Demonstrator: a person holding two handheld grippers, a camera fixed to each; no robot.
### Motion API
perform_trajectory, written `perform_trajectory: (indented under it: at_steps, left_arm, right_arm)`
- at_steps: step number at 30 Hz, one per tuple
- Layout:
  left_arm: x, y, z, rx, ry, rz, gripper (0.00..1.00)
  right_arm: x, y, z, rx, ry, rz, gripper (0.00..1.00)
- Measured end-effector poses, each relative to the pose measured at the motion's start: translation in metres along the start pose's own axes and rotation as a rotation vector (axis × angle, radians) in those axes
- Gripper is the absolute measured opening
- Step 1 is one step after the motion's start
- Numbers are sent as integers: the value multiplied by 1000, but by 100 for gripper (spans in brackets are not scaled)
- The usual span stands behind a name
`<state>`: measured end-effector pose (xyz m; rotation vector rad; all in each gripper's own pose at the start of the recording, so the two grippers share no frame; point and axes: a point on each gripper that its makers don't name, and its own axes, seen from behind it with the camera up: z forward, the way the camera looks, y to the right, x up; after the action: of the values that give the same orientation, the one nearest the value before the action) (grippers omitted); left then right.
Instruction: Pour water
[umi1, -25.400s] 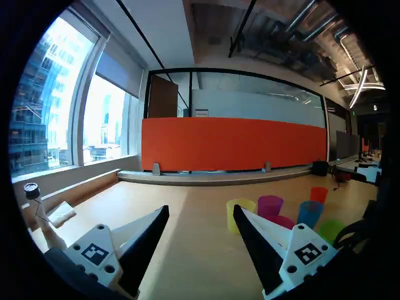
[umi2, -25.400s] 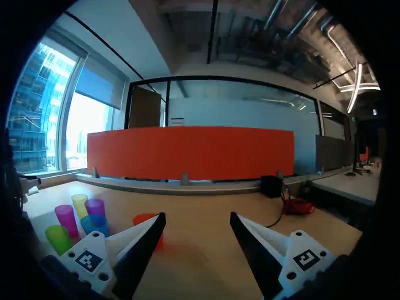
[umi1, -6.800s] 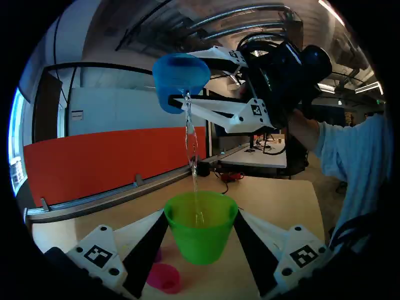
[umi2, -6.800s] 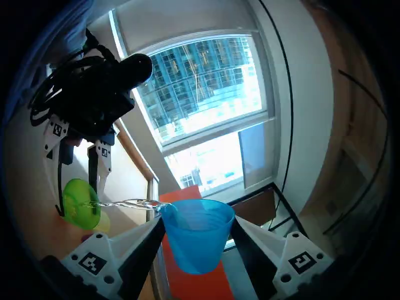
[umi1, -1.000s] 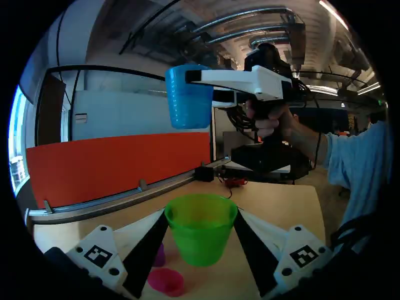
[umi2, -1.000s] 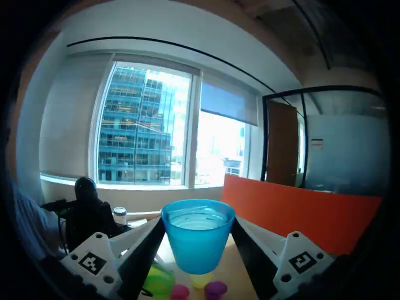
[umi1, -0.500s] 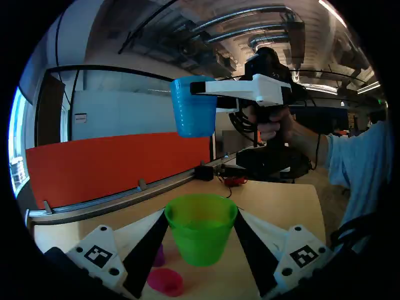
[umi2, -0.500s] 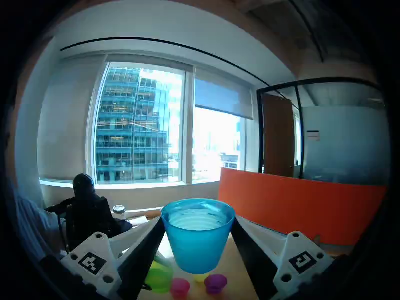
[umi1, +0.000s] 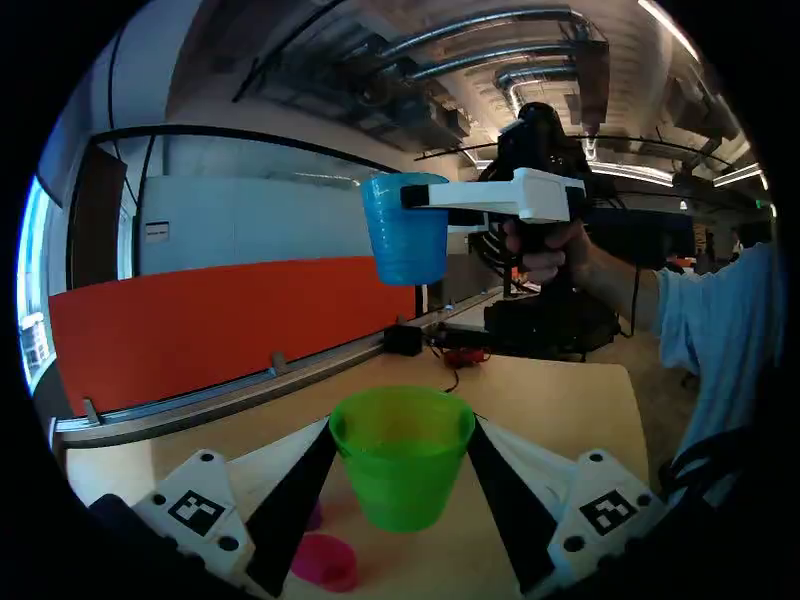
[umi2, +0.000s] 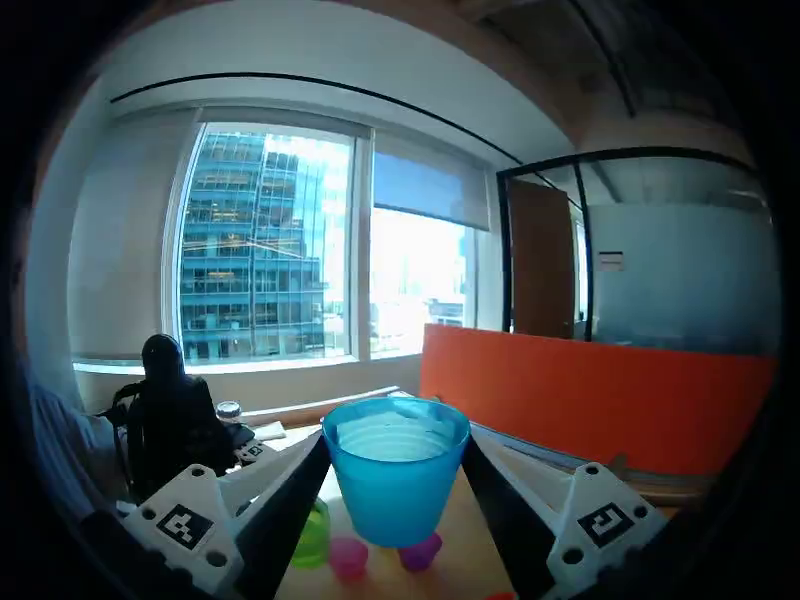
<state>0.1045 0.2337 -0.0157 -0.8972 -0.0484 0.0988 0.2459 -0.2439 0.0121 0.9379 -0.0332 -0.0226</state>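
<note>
An orange partition (umi1: 230, 320) is seen behind the wooden table (umi1: 560, 395), on which a pink cup (umi1: 322, 560) is set, and tall windows (umi2: 262, 250) are shown.

In the left gripper view, a pink cup (umi1: 322, 562) at 7 o'clock is half hidden behind the left hand-held gripper's (umi1: 400, 425) finger. The purple sliver (umi1: 314, 517) above it is too covered to identify. The person's sleeve (umi1: 715, 350) is cut off at 3 o'clock. In the right gripper view, a finger (umi2: 280, 500) covers part of the green cup (umi2: 313, 535) at 7 o'clock, beside the blue cup (umi2: 397, 480).
</note>
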Motion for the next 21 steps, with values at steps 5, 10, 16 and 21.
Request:
perform_trajectory:
  at_steps: [5, 10, 16, 21]
  left_arm:
    - [-1, 3, 3, -5, -7, 0, 87]
    - [-4, 4, 4, -7, -15, -3, 87]
    - [-10, 7, 5, -14, -33, -6, 87]
    - [-17, 8, 6, -18, -53, -8, 88]
  right_arm:
    - [-6, 9, -10, -17, 0, 6, 91]
    - [-15, 18, -21, -34, -10, 1, 91]
    - [-33, 26, -36, -56, -43, -13, 92]
    - [-49, 30, -47, -62, -69, -7, 92]
